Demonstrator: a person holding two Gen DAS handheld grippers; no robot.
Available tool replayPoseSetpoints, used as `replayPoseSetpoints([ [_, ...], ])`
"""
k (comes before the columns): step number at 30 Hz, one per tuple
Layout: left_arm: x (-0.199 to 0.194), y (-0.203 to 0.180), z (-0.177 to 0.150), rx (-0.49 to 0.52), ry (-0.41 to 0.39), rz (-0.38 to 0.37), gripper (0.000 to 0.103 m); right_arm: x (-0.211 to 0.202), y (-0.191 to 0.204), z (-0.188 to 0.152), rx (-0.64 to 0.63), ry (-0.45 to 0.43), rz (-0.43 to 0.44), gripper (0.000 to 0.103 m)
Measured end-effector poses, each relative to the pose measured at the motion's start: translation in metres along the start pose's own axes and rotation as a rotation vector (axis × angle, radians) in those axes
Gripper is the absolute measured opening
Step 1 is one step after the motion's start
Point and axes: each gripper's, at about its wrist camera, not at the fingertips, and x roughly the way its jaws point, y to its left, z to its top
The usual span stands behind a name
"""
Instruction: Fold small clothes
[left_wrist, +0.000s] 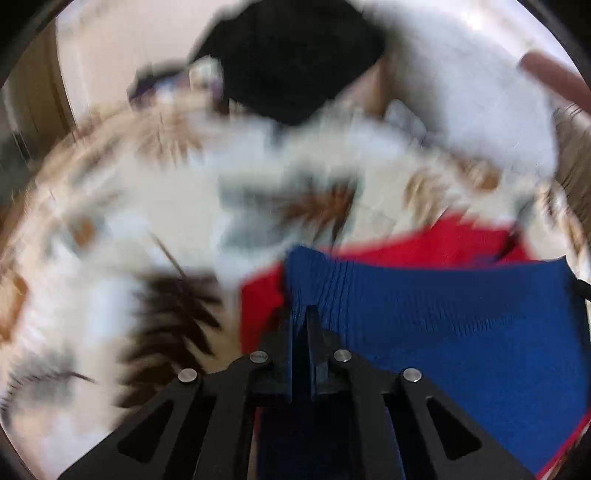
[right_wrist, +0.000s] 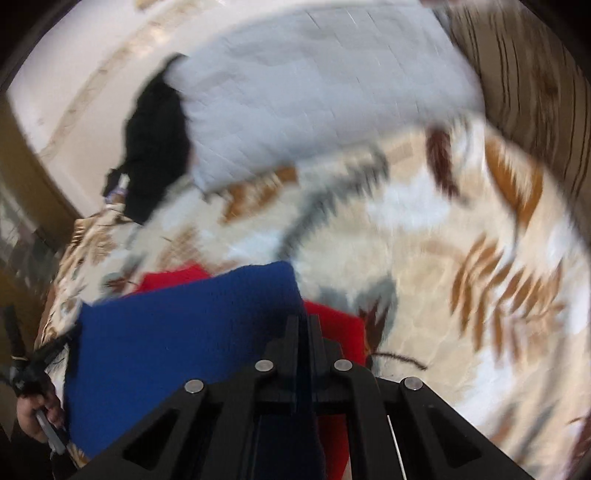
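A blue knit garment (left_wrist: 443, 325) is stretched between both grippers, above a red garment (left_wrist: 424, 247) that lies on the leaf-patterned bedspread (left_wrist: 110, 229). My left gripper (left_wrist: 300, 314) is shut on the blue garment's left edge. My right gripper (right_wrist: 304, 321) is shut on the blue garment (right_wrist: 177, 339) at its right edge, with the red garment (right_wrist: 340, 332) below it. Both views are blurred by motion.
A black garment (left_wrist: 288, 62) and a white quilted pillow (right_wrist: 314, 92) lie at the far side of the bed. A wooden headboard (right_wrist: 524, 74) is at the right. The hand holding the left gripper (right_wrist: 37, 413) shows in the right wrist view.
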Motion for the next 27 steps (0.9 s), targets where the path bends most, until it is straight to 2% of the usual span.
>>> replayPoseSetpoints([
  [1, -0.006, -0.003, 0.0, 0.013, -0.035, 0.01, 0.009, 0.007, -0.005, -0.003, 0.026, 0.024, 0.019, 0.009],
  [3, -0.019, -0.005, 0.003, 0.017, -0.052, -0.014, 0.009, -0.002, -0.006, -0.009, 0.04, -0.013, 0.068, 0.01],
  [5, -0.034, -0.001, 0.004, 0.01, -0.089, -0.037, 0.022, -0.014, -0.002, -0.006, 0.016, -0.039, 0.086, 0.011],
  [6, -0.039, 0.001, 0.006, 0.002, -0.103, -0.035, 0.035, -0.018, 0.0, -0.004, 0.014, -0.05, 0.095, 0.027],
  [7, -0.043, 0.003, 0.007, -0.013, -0.12, -0.036, 0.048, -0.021, 0.0, -0.002, 0.019, -0.057, 0.105, 0.059],
  [8, -0.045, 0.006, 0.008, -0.026, -0.135, -0.04, 0.052, -0.022, 0.0, 0.002, 0.031, -0.07, 0.103, 0.075],
  [9, -0.044, 0.005, 0.008, -0.031, -0.141, -0.041, 0.055, -0.021, 0.001, 0.004, 0.03, -0.082, 0.088, 0.083],
  [11, -0.032, -0.001, 0.009, -0.001, -0.097, -0.031, 0.055, -0.008, 0.003, 0.008, 0.014, -0.043, 0.094, 0.083],
  [12, -0.028, -0.004, 0.008, 0.013, -0.08, -0.024, 0.055, 0.003, 0.007, 0.009, -0.004, -0.002, 0.1, 0.075],
  [13, -0.018, -0.007, 0.008, 0.036, -0.042, -0.003, 0.026, 0.009, 0.012, 0.01, -0.026, 0.017, 0.091, 0.031],
  [14, -0.012, -0.009, 0.006, 0.042, -0.006, 0.015, 0.006, 0.018, 0.018, 0.01, -0.057, 0.057, 0.072, 0.008],
  [15, -0.009, -0.007, 0.005, 0.026, 0.021, 0.014, 0.005, 0.02, 0.026, 0.009, -0.094, 0.072, 0.053, 0.006],
  [17, -0.028, -0.004, 0.007, -0.002, -0.056, 0.011, 0.005, 0.0, 0.043, 0.006, -0.181, 0.011, -0.007, 0.005],
  [19, -0.046, -0.002, 0.006, -0.005, -0.123, 0.021, 0.005, -0.017, 0.04, 0.008, -0.183, -0.055, -0.054, 0.005],
  [20, -0.037, 0.0, 0.004, -0.008, -0.104, 0.026, 0.005, -0.009, 0.029, 0.01, -0.154, -0.043, -0.091, 0.005],
  [22, -0.001, 0.004, -0.001, -0.007, -0.004, 0.055, 0.006, 0.022, 0.003, 0.008, -0.057, 0.052, -0.078, 0.005],
  [24, -0.006, 0.0, 0.001, 0.007, -0.028, 0.068, 0.005, 0.021, 0.001, 0.005, -0.046, 0.018, -0.062, 0.005],
  [25, -0.011, -0.001, 0.002, 0.006, -0.039, 0.065, 0.006, 0.017, 0.001, 0.004, -0.028, -0.001, -0.046, 0.008],
  [27, -0.012, 0.001, 0.003, -0.008, -0.039, 0.066, 0.009, 0.015, -0.003, 0.006, 0.007, 0.001, -0.019, 0.009],
])
